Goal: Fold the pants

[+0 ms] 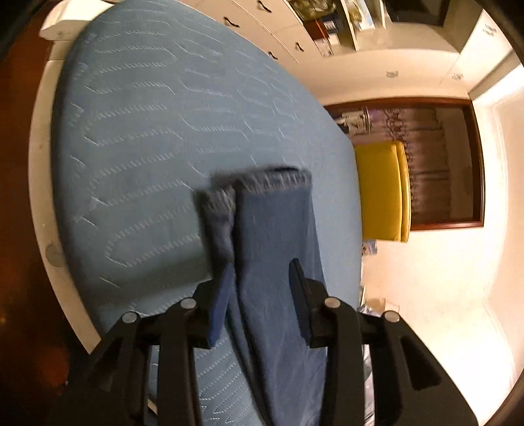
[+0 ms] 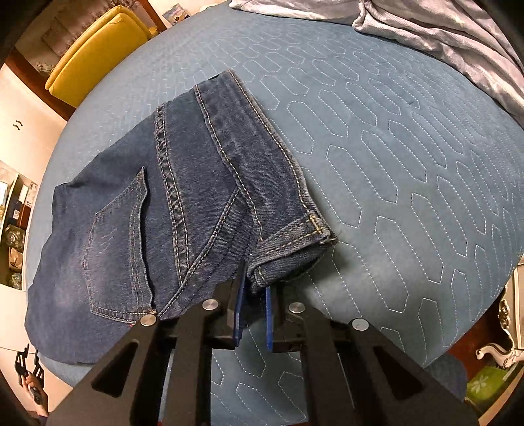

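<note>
**Jeans half-folded on the bed, right pinching the waistband, left spread over the legs**

The right hand-held gripper (image 2: 253, 295) points steeply down, its blue pads drawn together on the waistband corner (image 2: 288, 252) of the pants (image 2: 170, 209), which spread away from it up and to the left in its view, back pocket (image 2: 114, 249) facing up, on the quilted blue bed (image 2: 393, 164).

The left hand-held gripper (image 1: 258, 291) tilts gently downward with its jaws part-way apart. The doubled legs (image 1: 275, 236) run between the pads and straight ahead along its pointing line, ending at the frayed hems (image 1: 262, 180). The pads look clear of the cloth, though motion blur makes contact hard to judge.

The long axis of the legs lines up with the left hand-held gripper, so that hand seems the better placed for carrying the hem end toward the waist, while the right anchors the waistband. A crumpled grey sheet (image 2: 442, 29) lies well apart at the far edge.
</note>
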Tool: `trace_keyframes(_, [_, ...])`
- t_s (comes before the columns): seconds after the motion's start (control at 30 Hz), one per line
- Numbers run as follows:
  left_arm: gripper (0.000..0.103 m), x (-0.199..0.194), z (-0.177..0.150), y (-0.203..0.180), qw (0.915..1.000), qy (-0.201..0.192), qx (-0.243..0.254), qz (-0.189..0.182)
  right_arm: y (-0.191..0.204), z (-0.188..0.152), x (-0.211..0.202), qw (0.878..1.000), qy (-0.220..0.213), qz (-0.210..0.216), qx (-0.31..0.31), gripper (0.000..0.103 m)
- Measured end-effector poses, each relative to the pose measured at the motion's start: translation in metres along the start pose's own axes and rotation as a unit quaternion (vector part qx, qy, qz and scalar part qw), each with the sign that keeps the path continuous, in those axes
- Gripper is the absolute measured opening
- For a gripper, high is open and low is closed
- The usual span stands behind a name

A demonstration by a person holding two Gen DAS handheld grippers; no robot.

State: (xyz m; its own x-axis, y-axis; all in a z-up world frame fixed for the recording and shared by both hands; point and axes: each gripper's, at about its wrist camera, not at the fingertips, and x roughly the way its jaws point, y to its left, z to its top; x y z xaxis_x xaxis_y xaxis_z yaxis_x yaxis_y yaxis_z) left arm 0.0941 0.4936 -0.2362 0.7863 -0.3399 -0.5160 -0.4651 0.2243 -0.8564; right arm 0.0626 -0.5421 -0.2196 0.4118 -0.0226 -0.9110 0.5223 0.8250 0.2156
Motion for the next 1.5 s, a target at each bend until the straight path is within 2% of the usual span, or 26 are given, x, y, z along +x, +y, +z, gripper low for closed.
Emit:
trace_keyframes(0.13, [0.034,-0.002,0.010,0.003,1.0000,-0.002,0.008,0.004,0.007,-0.001,0.001,1.000,0.003,-0.007,-0.001,0.002])
trace_keyframes(0.33, [0.034,0.005,0.012,-0.011,0.9998,0.003,0.017,0.010,0.009,0.003,0.002,1.000,0.008,-0.008,-0.006,0.002])
trace_keyframes(0.47, [0.034,0.013,0.013,-0.019,0.9988,0.007,0.013,0.046,0.013,0.003,0.002,1.000,0.008,-0.008,-0.007,0.002])
trace_keyframes(0.6, [0.034,0.002,0.010,-0.035,0.9993,-0.009,0.029,0.022,0.008,0.002,0.001,1.000,0.006,0.000,-0.005,0.002])
trace_keyframes(0.83, [0.034,0.017,0.012,-0.029,0.9992,0.010,0.011,0.037,0.007,0.001,0.002,1.000,0.005,0.003,-0.007,0.002])
trace_keyframes(0.97, [0.028,0.021,0.015,-0.022,0.9989,0.013,0.014,0.042,0.006,0.001,0.003,1.000,0.005,0.006,-0.007,0.002])
trace_keyframes(1.0, [0.022,0.021,0.014,-0.023,0.9988,0.014,0.017,0.045,0.007,0.001,0.003,1.000,0.005,0.004,-0.008,0.002])
trace_keyframes(1.03, [0.009,0.023,0.016,-0.025,0.9980,0.017,0.024,0.055,0.007,0.001,0.003,1.000,0.005,0.002,-0.008,0.002])
trace_keyframes(1.1, [0.002,0.023,0.018,-0.029,0.9970,0.022,0.033,0.067,0.007,0.000,0.003,1.000,0.006,0.001,-0.010,0.002])
trace_keyframes(1.23, [0.001,-0.004,0.009,-0.067,0.9961,-0.003,0.065,0.060,0.007,0.004,-0.004,1.000,0.013,0.004,-0.013,0.001])
trace_keyframes(1.3, [0.001,-0.018,0.003,-0.069,0.9960,-0.013,0.067,0.057,0.007,0.007,-0.009,1.000,0.011,0.004,-0.019,0.001])
trace_keyframes(1.4, [0.001,-0.013,0.002,-0.044,0.9948,-0.007,0.056,0.085,0.006,0.008,-0.012,1.000,0.011,0.003,-0.027,0.001])
trace_keyframes(1.5, [0.001,0.001,0.009,-0.007,0.9960,0.013,0.023,0.085,0.006,0.010,-0.009,0.999,0.017,0.001,-0.032,0.001])
